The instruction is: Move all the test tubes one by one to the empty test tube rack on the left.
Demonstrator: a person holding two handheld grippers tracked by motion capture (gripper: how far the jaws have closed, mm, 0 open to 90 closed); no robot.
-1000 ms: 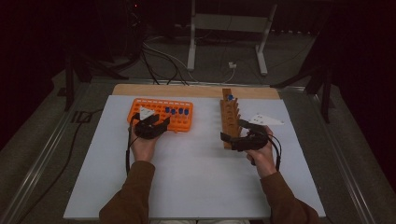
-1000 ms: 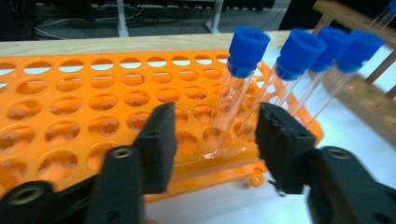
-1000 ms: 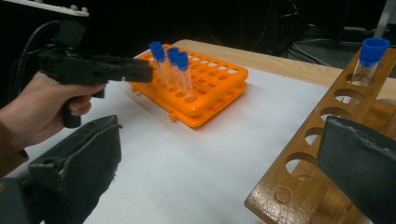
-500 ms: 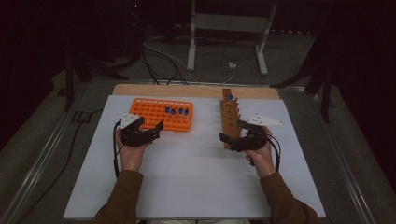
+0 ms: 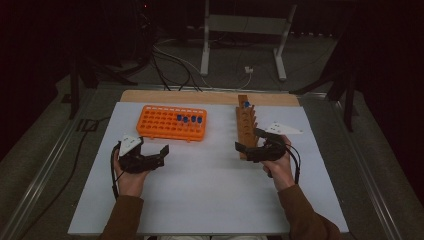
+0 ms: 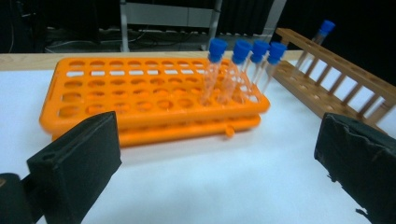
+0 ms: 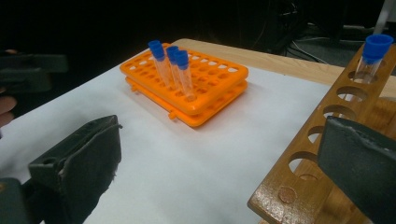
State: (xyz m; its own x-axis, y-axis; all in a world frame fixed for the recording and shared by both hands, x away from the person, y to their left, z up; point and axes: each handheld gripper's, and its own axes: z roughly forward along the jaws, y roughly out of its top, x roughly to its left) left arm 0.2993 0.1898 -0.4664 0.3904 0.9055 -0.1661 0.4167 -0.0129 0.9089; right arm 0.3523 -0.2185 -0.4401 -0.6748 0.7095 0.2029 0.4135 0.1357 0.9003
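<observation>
A white tabletop (image 5: 200,195) carries an orange tube rack (image 5: 171,122) toward the far left and a wooden rack (image 5: 246,122) at the right. The left gripper (image 5: 150,155) hangs near the orange rack, jaws spread and empty; the right gripper (image 5: 247,142) gapes around the wooden rack's near end. Four blue-capped tubes (image 6: 243,65) stand in the orange rack, one blue-capped tube (image 7: 371,56) in the wooden rack.

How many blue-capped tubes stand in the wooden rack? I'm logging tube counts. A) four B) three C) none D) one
D: a single blue-capped tube stands in the far-end hole of the wooden rack; the other four tubes sit in the orange rack.
</observation>
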